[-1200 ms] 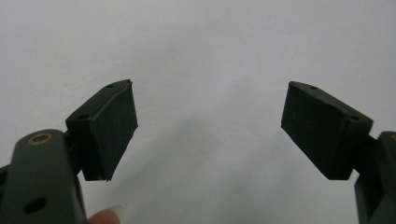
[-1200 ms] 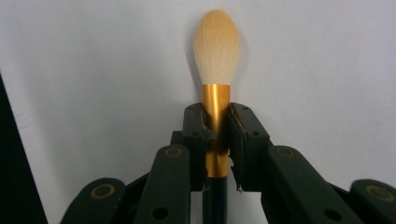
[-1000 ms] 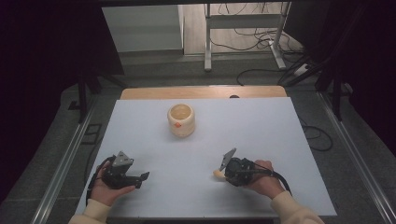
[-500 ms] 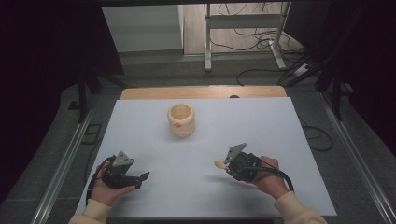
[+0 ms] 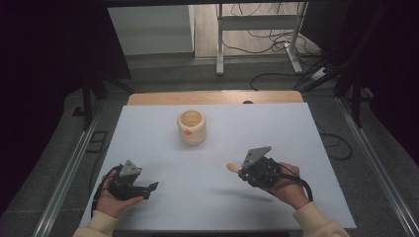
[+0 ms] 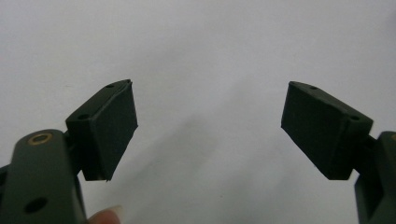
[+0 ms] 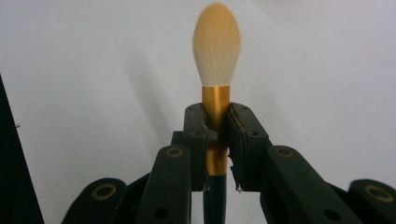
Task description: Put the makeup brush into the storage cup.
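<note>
My right gripper (image 7: 217, 122) is shut on a makeup brush (image 7: 217, 51) with pale tan bristles, a gold ferrule and a dark handle; the pads clamp the ferrule. From above, that brush (image 5: 231, 168) points left out of the right gripper (image 5: 242, 171), held above the white table (image 5: 276, 133) near its front right. A round cream cup (image 5: 191, 126) with a small orange mark stands at the table's middle back. My left gripper (image 5: 152, 186) rests at the front left. Its jaws (image 6: 210, 126) stand wide open over bare white surface.
A wooden strip (image 5: 212, 97) edges the table's far side. Metal rails (image 5: 69, 173) run along both sides, and a metal stand's legs (image 5: 220, 39) and cables (image 5: 276, 74) lie on the floor beyond.
My right hand has lifted the brush off the table and shifted slightly right; its shadow now lies apart below it. The left hand has stayed put.
</note>
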{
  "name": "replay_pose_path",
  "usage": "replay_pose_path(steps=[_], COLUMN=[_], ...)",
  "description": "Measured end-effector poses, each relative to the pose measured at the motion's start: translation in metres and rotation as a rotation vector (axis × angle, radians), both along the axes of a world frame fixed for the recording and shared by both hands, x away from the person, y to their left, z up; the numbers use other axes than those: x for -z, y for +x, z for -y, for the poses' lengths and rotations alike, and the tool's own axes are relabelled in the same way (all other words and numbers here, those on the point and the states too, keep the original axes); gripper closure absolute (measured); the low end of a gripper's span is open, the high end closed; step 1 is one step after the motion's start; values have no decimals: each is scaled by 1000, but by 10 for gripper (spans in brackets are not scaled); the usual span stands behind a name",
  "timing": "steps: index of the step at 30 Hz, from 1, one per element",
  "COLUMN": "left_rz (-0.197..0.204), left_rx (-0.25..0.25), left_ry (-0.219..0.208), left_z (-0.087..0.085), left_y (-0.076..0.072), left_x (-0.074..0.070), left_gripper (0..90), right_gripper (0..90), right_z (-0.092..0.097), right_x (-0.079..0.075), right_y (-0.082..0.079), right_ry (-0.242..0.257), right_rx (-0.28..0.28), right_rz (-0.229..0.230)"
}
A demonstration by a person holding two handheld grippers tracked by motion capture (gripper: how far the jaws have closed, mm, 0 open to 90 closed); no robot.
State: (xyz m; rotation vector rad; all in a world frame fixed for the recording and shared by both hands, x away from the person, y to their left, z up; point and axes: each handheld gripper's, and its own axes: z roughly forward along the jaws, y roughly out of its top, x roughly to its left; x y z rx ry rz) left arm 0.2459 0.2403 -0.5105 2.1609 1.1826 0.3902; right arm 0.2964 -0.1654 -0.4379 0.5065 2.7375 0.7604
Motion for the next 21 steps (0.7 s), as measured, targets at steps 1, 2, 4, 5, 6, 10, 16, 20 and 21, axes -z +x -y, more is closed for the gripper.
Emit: replay_pose_path(steps=[1, 2, 4, 5, 6, 10, 16, 20, 21], left_rz=[0, 0, 1, 2, 2, 4, 4, 5, 5], left_rx=[0, 0, -1, -1, -2, -3, -5, -5, -5], left_ry=[0, 0, 0, -1, -2, -4, -6, -6, -6], left_z=[0, 0, 0, 0, 0, 0, 0, 0, 0], left_y=[0, 0, 0, 0, 0, 0, 0, 0, 0], left_x=[0, 0, 0, 0, 0, 0, 0, 0, 0], left_gripper=[190, 190, 190, 190, 190, 190, 190, 190, 190], right_gripper=[784, 784, 784, 784, 784, 784, 783, 783, 783], right_z=[0, 0, 0, 0, 1, 2, 3, 4, 4], right_x=[0, 0, -1, -1, -2, -4, -6, -7, -7], right_y=[0, 0, 0, 0, 0, 0, 0, 0, 0], right_ry=[0, 2, 18, 18, 27, 51, 72, 98, 98], right_rx=[0, 0, 6, 6, 8, 8, 11, 15, 15], right_rz=[0, 0, 4, 4, 7, 3, 10, 8, 8])
